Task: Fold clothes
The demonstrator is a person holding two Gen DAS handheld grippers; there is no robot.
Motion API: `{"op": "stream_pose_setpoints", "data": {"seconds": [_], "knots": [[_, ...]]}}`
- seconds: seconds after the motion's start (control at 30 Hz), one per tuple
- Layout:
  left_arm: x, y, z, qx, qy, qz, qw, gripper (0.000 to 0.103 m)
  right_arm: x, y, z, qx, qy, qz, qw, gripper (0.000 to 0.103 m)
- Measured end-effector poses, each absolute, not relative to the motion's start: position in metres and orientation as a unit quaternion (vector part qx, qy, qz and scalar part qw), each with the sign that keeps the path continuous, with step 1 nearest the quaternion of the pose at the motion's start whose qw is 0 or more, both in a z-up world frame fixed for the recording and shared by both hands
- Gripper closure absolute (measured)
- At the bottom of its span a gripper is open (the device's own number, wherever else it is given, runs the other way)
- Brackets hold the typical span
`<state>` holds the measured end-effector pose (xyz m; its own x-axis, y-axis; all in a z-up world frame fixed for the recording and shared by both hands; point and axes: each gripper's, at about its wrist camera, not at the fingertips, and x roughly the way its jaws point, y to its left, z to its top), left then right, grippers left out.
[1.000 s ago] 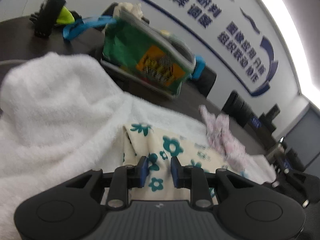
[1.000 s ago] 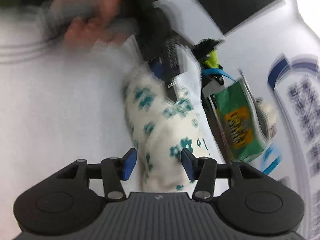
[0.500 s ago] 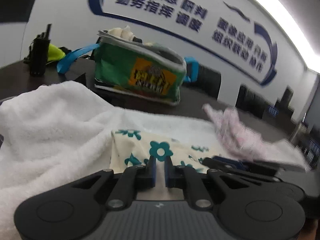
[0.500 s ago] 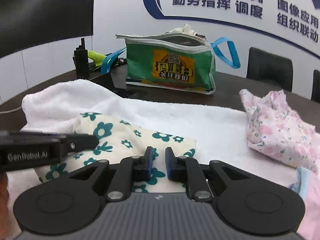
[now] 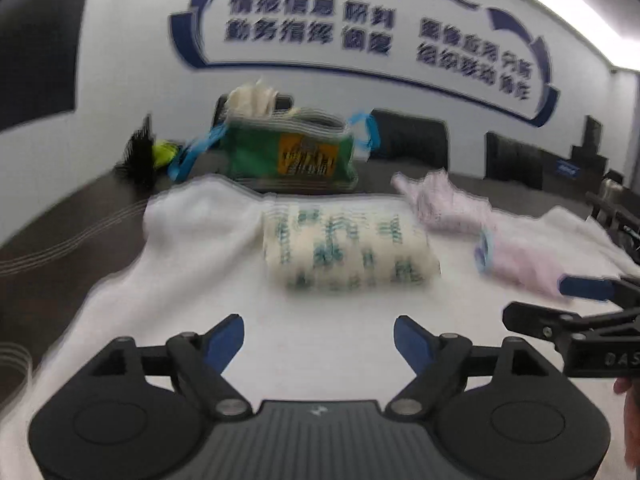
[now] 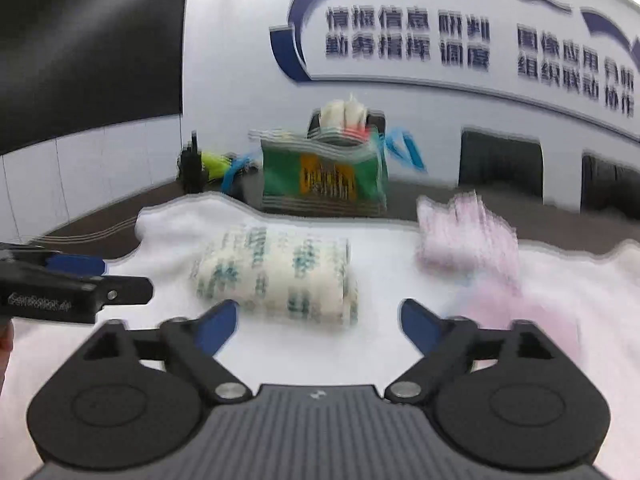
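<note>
A cream garment with teal flowers [image 5: 344, 250] lies folded into a compact block on the white towel [image 5: 192, 240]; it also shows in the right wrist view [image 6: 276, 276]. My left gripper [image 5: 319, 340] is open and empty, held back from the block. My right gripper [image 6: 318, 322] is open and empty, just short of the block's near edge. Each gripper shows at the other view's edge: the right one [image 5: 576, 304], the left one [image 6: 76, 280]. Both views are motion-blurred.
Crumpled pink floral clothes [image 5: 496, 236] lie to the right on the towel [image 6: 476, 240]. A green zip bag [image 5: 292, 156] with blue straps stands behind on the dark table [image 5: 72, 220]. A black object and a yellow-green item [image 5: 148, 156] sit at the back left. Dark chairs line the wall.
Both grippers, shut on the flowered garment before, have opened and pulled back. The garment now lies free as a folded block.
</note>
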<state>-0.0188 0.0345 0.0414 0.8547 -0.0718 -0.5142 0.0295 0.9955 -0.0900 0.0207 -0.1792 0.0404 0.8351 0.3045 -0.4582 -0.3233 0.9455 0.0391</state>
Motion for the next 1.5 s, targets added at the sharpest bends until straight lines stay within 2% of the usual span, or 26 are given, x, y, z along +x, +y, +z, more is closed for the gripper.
{"op": "stream_pose_setpoints", "data": {"seconds": [0.1,0.2,0.37,0.47,0.63,0.9,1.5], "knots": [[-0.036,0.022,0.028,-0.052,0.290,-0.021,0.955,0.022,-0.010,-0.190,0.016,0.011,0.281,0.144,0.949,0.000],[-0.040,0.011,0.018,-0.051,0.304,-0.008,0.951,0.014,-0.025,-0.194,0.004,0.006,0.304,0.114,0.946,0.000],[-0.041,0.000,0.001,-0.050,0.331,0.012,0.942,0.014,-0.022,-0.194,-0.009,-0.012,0.343,0.063,0.937,0.000],[-0.043,-0.003,-0.006,-0.028,0.327,0.008,0.945,0.007,-0.018,-0.195,-0.018,-0.014,0.348,0.049,0.936,0.000],[-0.041,-0.009,-0.008,-0.006,0.336,0.010,0.942,0.001,-0.022,-0.195,-0.021,-0.017,0.346,0.064,0.936,0.000],[-0.042,-0.018,-0.007,0.028,0.337,0.013,0.941,0.001,-0.029,-0.192,-0.019,-0.032,0.347,0.094,0.933,0.000],[-0.041,-0.012,-0.009,0.007,0.339,0.006,0.941,0.000,-0.031,-0.194,-0.020,-0.029,0.340,0.094,0.935,0.000]]}}
